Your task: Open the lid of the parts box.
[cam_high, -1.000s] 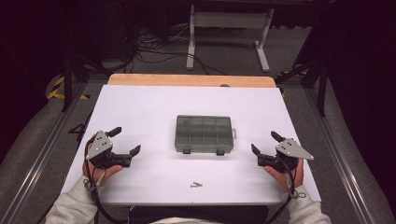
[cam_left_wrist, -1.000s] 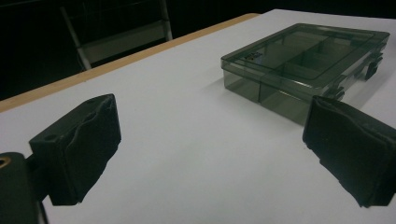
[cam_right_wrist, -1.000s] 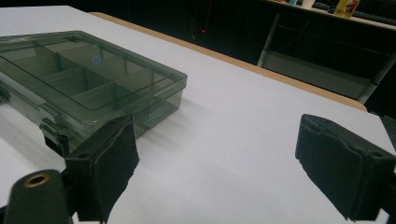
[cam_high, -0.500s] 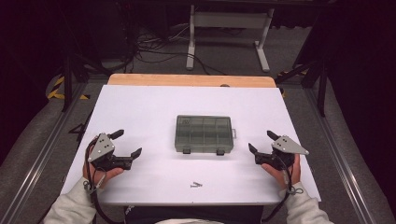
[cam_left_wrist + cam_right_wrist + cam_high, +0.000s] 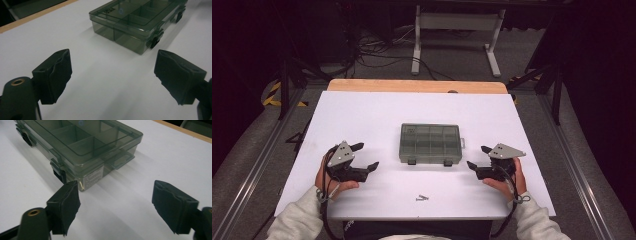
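Lying nearest the table's (image 5: 377,107) front edge: two small screws (image 5: 422,198), loose on the white surface. Next, left gripper (image 5: 365,157) and right gripper (image 5: 477,158), each hand-held, jaws spread with nothing between them, having just been closing slightly. Between the two, apart from both: smoky compartment box (image 5: 430,143), lid shut, latches facing the person. Beyond: wooden table edge (image 5: 417,85).
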Demonstrator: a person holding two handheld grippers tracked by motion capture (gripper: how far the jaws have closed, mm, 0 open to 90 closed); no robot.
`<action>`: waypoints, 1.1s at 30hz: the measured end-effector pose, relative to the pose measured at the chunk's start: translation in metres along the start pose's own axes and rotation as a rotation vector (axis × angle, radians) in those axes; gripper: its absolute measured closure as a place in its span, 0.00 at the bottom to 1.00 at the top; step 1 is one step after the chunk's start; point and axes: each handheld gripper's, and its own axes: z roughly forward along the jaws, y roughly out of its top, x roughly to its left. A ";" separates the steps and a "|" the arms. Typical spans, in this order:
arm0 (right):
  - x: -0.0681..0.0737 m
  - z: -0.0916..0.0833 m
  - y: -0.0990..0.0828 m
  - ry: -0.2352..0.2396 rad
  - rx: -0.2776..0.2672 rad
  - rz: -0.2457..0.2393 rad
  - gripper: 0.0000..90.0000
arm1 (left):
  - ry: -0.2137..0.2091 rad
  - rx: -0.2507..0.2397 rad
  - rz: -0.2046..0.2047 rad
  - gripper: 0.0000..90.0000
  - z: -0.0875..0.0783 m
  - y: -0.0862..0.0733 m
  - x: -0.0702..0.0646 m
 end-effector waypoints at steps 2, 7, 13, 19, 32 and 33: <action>0.005 0.004 0.004 0.020 0.015 -0.019 0.33 | -0.014 0.028 -0.005 0.22 0.007 0.002 -0.001; 0.012 0.012 0.009 0.049 0.060 -0.045 0.50 | -0.056 0.069 0.011 0.34 0.026 0.010 -0.005; 0.014 0.020 0.013 0.099 0.085 -0.041 0.65 | -0.115 0.101 0.041 0.54 0.043 0.020 -0.011; 0.014 0.023 0.014 0.143 0.085 -0.037 0.72 | -0.183 0.121 0.039 0.63 0.061 0.025 -0.016; 0.013 0.023 0.014 0.166 0.079 -0.035 0.78 | -0.202 0.132 0.026 0.73 0.067 0.026 -0.016; 0.013 0.022 0.014 0.166 0.077 -0.036 0.79 | -0.204 0.133 0.027 0.73 0.066 0.026 -0.016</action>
